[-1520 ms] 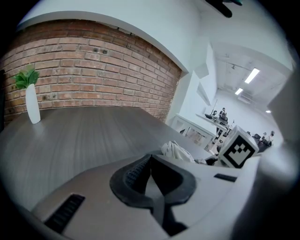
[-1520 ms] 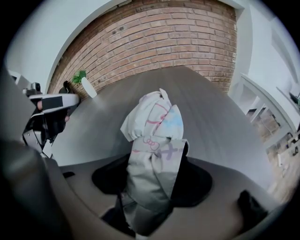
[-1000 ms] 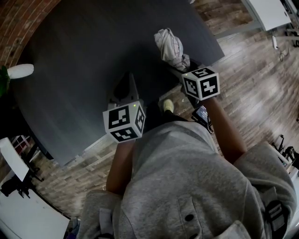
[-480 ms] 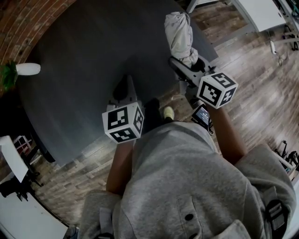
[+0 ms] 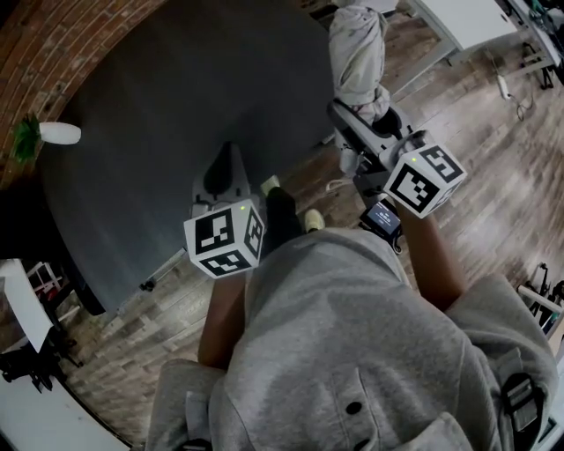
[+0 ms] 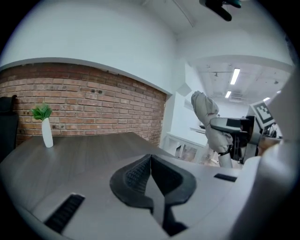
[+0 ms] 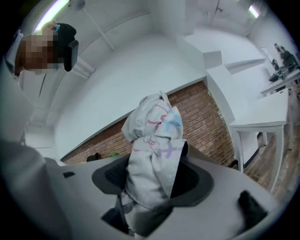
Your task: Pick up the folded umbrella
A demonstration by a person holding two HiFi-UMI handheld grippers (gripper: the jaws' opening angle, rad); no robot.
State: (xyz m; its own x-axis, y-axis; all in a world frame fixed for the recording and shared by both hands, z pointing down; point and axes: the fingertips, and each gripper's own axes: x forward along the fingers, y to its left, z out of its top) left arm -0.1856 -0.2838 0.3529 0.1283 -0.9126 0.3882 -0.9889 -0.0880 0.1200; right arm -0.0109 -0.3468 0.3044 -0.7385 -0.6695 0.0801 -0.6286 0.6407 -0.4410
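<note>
The folded umbrella is a pale bundle of printed fabric, held up in the air past the right edge of the dark table. My right gripper is shut on the folded umbrella, whose fabric fills the space between the jaws and rises upward from them. In the left gripper view the umbrella shows at the right, clamped by the other gripper. My left gripper hangs over the table's near edge, shut with nothing in it.
A white vase with a green plant stands at the table's far left; it also shows in the left gripper view as the vase before a brick wall. White desks stand at the upper right over a wooden floor.
My right gripper has lifted the umbrella off the table and carried it up and to the right. The left gripper has drifted slightly left.
</note>
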